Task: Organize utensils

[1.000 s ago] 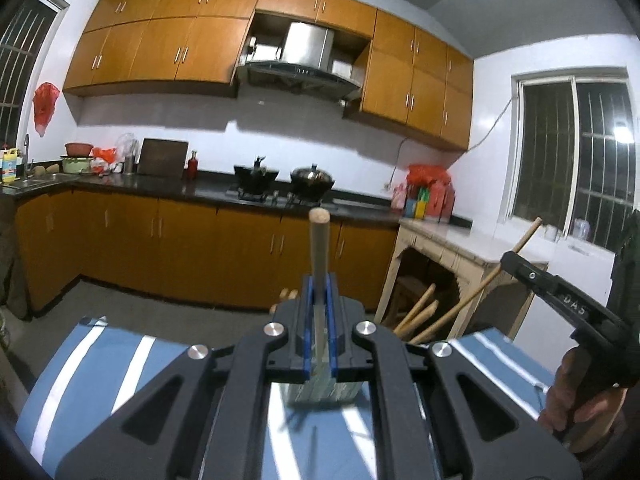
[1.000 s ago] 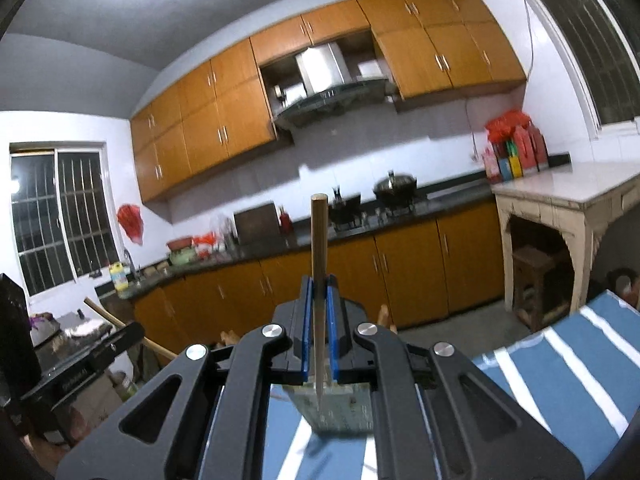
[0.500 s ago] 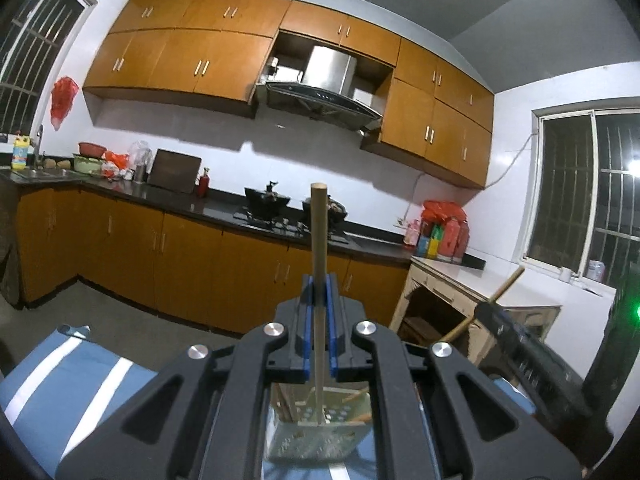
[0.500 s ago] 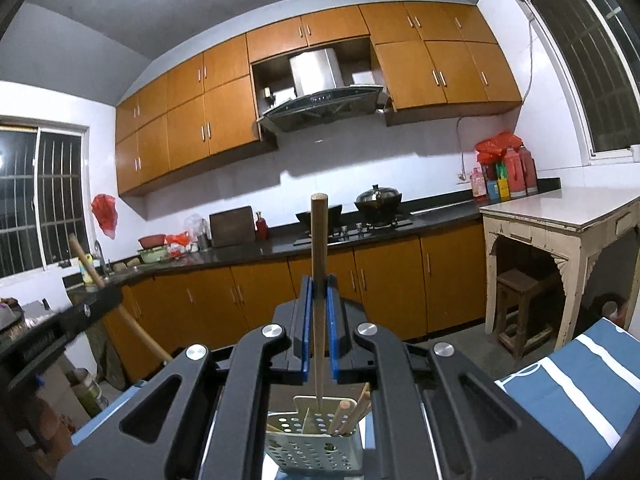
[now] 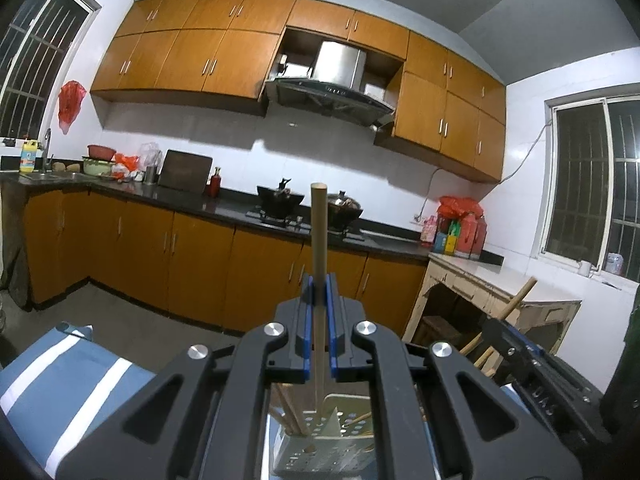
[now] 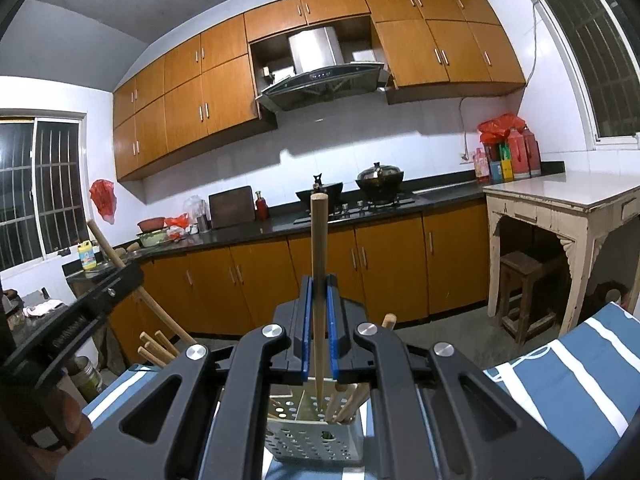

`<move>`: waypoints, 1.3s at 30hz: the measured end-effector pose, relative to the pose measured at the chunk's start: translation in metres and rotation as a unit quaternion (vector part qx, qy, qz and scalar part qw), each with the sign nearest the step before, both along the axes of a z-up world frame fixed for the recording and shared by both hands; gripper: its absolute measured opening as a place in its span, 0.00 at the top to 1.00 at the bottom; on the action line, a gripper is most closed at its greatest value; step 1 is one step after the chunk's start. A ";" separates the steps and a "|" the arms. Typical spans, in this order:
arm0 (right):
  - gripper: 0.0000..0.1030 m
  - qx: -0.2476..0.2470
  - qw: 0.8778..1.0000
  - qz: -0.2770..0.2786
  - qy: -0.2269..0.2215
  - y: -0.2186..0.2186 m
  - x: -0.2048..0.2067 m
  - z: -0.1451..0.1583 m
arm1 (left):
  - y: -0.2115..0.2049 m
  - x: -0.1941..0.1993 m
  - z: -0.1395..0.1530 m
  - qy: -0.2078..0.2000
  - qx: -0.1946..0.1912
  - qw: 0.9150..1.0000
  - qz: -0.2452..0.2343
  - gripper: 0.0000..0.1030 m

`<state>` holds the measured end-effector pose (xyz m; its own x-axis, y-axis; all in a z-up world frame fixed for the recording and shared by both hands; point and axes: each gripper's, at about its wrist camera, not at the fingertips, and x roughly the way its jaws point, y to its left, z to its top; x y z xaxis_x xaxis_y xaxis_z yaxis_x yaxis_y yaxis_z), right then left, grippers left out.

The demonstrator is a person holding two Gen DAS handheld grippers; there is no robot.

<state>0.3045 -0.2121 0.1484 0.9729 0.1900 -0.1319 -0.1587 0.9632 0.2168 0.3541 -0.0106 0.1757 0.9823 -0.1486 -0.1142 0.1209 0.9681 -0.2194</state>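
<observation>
My left gripper [image 5: 319,292] is shut on a wooden stick [image 5: 319,240], upright, its lower end inside a perforated metal utensil holder [image 5: 320,446] with several wooden sticks in it. My right gripper [image 6: 319,292] is shut on another wooden stick [image 6: 319,248], its lower end in the same holder [image 6: 312,440]. Each gripper shows in the other's view: the right one [image 5: 516,344] at the right, the left one [image 6: 80,312] at the left.
The holder stands on a blue cloth with white stripes [image 6: 560,376], which also shows in the left wrist view [image 5: 68,384]. Behind are orange kitchen cabinets [image 5: 200,264], a dark counter with pots [image 6: 376,178], and a pale side table [image 6: 560,200].
Both grippers have tilted and moved over the holder, so the holder has come into view below the fingers. The lower ends of both sticks have gone down into it.
</observation>
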 end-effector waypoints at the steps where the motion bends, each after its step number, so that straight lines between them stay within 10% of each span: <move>1: 0.92 0.000 1.000 0.002 0.003 0.001 0.001 -0.001 | -0.001 0.002 -0.002 0.003 0.001 1.000 -0.001 0.93; 11: 0.90 -0.015 0.999 0.017 0.043 0.011 0.012 -0.013 | -0.001 0.019 -0.026 0.053 0.004 0.999 -0.007 0.92; 14: 0.60 -0.017 0.999 0.017 0.047 0.011 0.008 -0.015 | 0.008 0.014 -0.025 0.061 -0.006 0.998 -0.019 0.80; 20: 0.47 -0.025 0.999 0.010 0.029 0.016 -0.006 -0.008 | 0.015 -0.005 -0.011 0.036 -0.020 0.999 -0.028 0.51; 30: 0.42 -0.019 1.000 0.008 -0.010 0.009 -0.036 0.011 | 0.045 -0.037 0.003 0.013 -0.053 0.998 -0.016 0.47; 39: 0.30 -0.019 0.999 -0.006 0.043 -0.005 -0.070 -0.025 | 0.076 -0.095 -0.019 0.039 0.004 0.999 0.028 0.30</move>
